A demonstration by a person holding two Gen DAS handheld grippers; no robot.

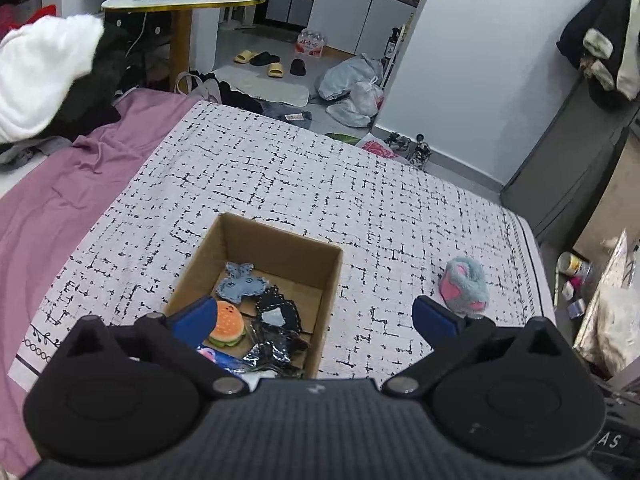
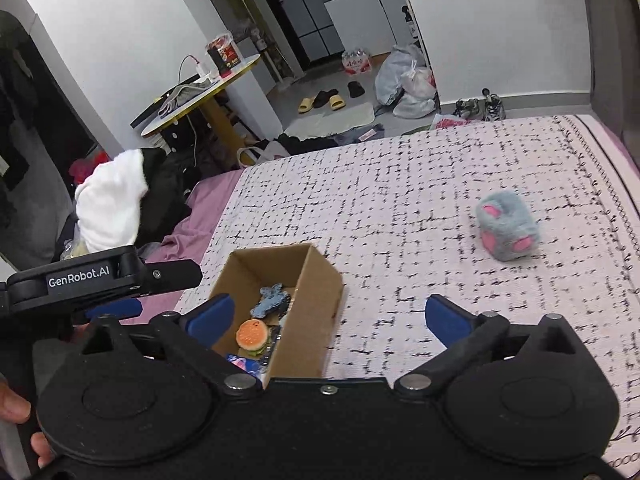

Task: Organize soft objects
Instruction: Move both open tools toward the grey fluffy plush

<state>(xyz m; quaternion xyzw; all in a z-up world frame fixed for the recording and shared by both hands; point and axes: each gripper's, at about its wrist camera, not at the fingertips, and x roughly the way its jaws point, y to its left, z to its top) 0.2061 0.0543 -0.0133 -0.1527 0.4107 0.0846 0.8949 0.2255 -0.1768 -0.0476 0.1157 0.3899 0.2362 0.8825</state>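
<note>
An open cardboard box [image 1: 280,240] stands on the black-and-white patterned bedspread [image 1: 320,168]. In it lie a burger toy [image 1: 227,324], a blue felt piece [image 1: 240,282] and dark lacy fabric [image 1: 276,312]. A fluffy blue-and-pink plush [image 1: 464,284] lies on the bed to the right of the box, also in the right wrist view [image 2: 506,230]. My left gripper [image 1: 316,320] is open and empty above the box's near end. My right gripper [image 2: 328,320] is open and empty over the box's right wall [image 2: 316,300], with the plush ahead to the right.
A pink sheet [image 1: 60,200] and a pile of white and black clothes [image 1: 44,76] lie to the left. A round yellow-edged table [image 1: 180,0] stands beyond. Slippers [image 1: 260,60] and bags [image 1: 352,84] are on the floor past the bed's far edge.
</note>
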